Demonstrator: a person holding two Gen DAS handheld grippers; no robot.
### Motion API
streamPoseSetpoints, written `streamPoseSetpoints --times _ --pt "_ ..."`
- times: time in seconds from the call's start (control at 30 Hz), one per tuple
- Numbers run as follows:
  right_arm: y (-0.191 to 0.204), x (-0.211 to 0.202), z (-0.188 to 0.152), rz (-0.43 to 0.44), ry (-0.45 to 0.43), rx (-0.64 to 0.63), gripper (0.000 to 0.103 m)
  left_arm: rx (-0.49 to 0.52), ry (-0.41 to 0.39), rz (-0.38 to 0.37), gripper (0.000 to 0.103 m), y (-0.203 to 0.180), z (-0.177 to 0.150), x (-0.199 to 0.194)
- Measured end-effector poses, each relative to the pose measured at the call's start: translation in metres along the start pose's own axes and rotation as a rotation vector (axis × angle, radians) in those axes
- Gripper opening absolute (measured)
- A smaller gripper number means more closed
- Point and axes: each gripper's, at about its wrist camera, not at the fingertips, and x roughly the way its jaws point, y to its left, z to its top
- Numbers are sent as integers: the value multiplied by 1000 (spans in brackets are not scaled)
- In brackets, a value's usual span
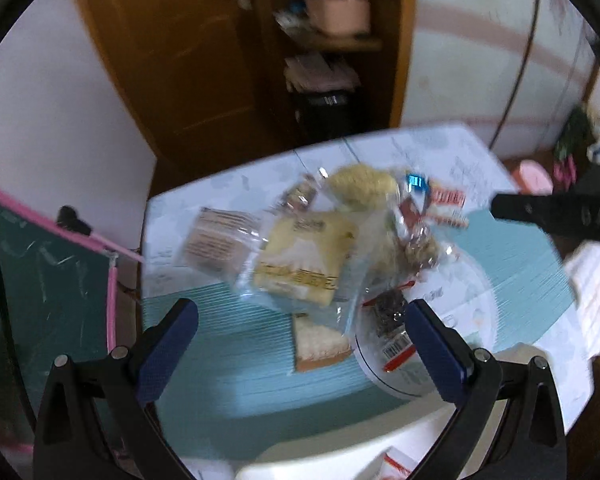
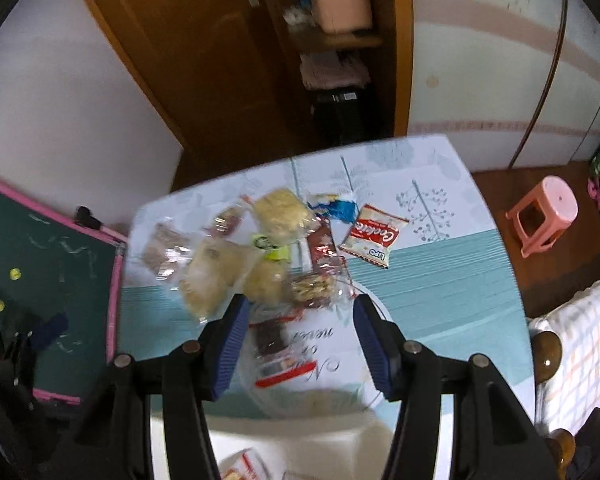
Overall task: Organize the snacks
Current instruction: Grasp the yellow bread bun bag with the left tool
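Several wrapped snacks lie in a heap on a table with a blue and white cloth [image 2: 440, 280]. In the left wrist view a yellow cake pack [image 1: 304, 260] lies beside a brown wafer pack [image 1: 220, 240], with a toast slice pack [image 1: 320, 344] nearer. My left gripper [image 1: 300, 344] is open and empty above them. In the right wrist view a red and white cookie bag [image 2: 374, 240] lies to the right of the heap. A dark snack pack [image 2: 276, 344] sits in a clear round plate [image 2: 376, 308]. My right gripper [image 2: 298, 344] is open and empty over that plate.
A green chalkboard with a pink frame [image 2: 52, 264] stands left of the table. A pink stool [image 2: 548, 208] stands on the floor at the right. A wooden cabinet [image 2: 228, 60] is behind the table. A white object [image 2: 300, 440] lies at the near edge.
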Motion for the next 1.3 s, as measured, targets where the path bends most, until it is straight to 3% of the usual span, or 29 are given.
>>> streamPoseSetpoints --times 0.1,0.23,0.33,0.47,0.57,0.63,0.77,0.87,1.0,1.03,1.1,1.17,1.2,1.3 --pt "-15 48 10 0 77 44 54 60 85 38 103 -23 3 49" --pt "-42 103 14 78 166 170 54 71 155 142 102 -35 5 104" --pt "-59 134 13 143 211 277 55 32 155 184 102 -31 8 122" --pt "-57 158 13 111 243 259 55 20 152 205 101 -29 10 135" --pt "-47 167 13 98 257 204 55 -11 175 164 86 -25 13 141" --pt "-40 170 13 73 259 164 57 -30 187 128 70 -21 12 144" --pt "-25 178 8 32 293 78 67 -56 187 125 61 -19 11 142" --pt "-14 180 2 -5 308 -6 75 -48 172 145 48 -21 9 138" --pt "-6 180 -7 -32 323 -49 75 -23 137 169 37 -25 7 127" --pt "-3 180 -10 -43 329 -64 72 -23 132 167 35 -24 7 125" --pt "3 176 -16 -88 317 -108 33 -32 124 152 32 -24 7 115" --pt "3 176 -20 -38 356 -112 7 -45 117 137 31 -23 5 106" --pt "2 174 -24 -15 367 -103 7 -50 115 130 30 -22 4 102" --pt "6 164 -34 -58 328 -158 5 -59 92 121 29 -21 0 82"
